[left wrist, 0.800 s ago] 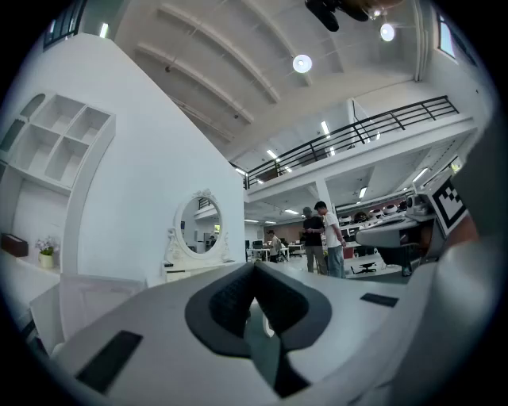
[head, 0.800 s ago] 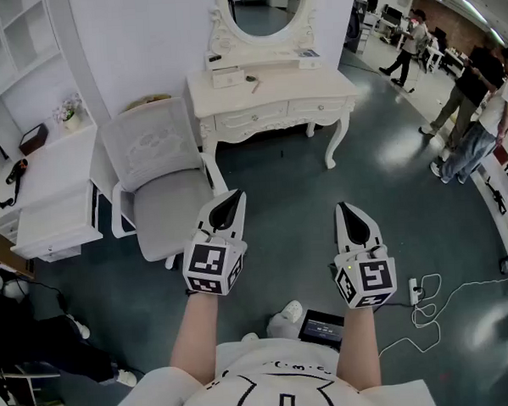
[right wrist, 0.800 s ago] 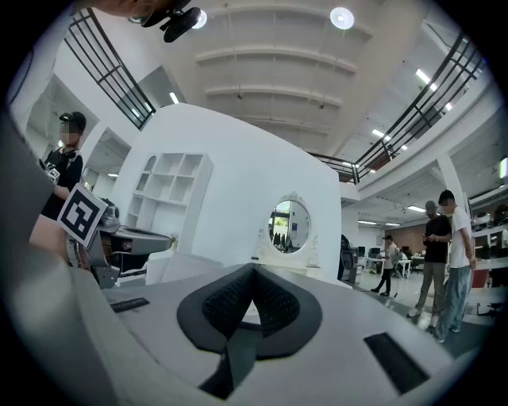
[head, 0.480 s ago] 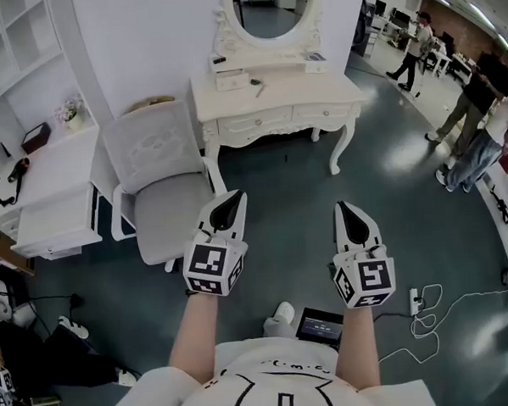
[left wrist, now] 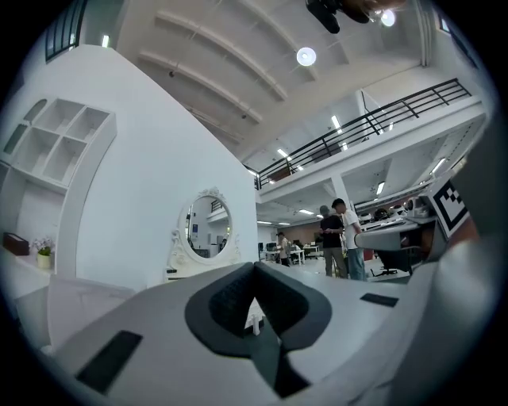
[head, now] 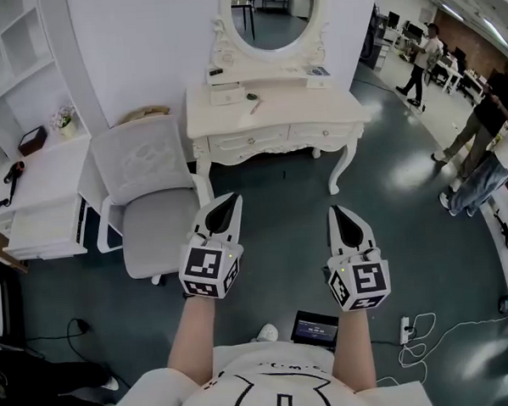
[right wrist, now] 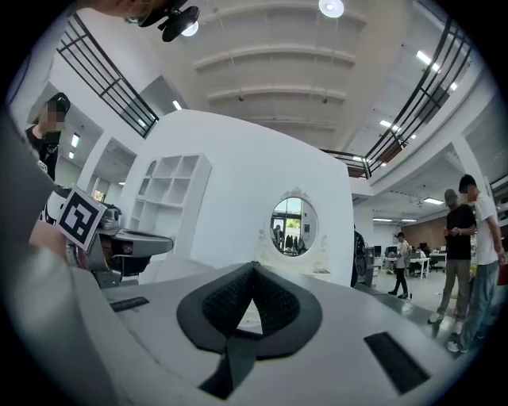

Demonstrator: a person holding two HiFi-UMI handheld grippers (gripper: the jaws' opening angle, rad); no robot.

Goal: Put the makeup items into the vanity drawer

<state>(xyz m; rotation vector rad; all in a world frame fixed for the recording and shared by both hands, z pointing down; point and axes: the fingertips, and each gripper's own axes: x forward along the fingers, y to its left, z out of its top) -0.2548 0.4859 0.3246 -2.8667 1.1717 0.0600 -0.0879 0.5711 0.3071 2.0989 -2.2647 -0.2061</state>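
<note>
Clutter of small makeup items (head: pixel 250 97) lies on top of the cream-white carved vanity table (head: pixel 313 114), below its oval mirror (head: pixel 273 8); they are too small to tell apart. The vanity drawer (head: pixel 242 142) in the table's front is closed. Well short of the table, the left gripper (head: pixel 230 199) and the right gripper (head: pixel 337 212) point level toward it, each with its jaws pressed together on nothing. A pale grey padded chair (head: pixel 147 195) stands just left of the table.
</note>
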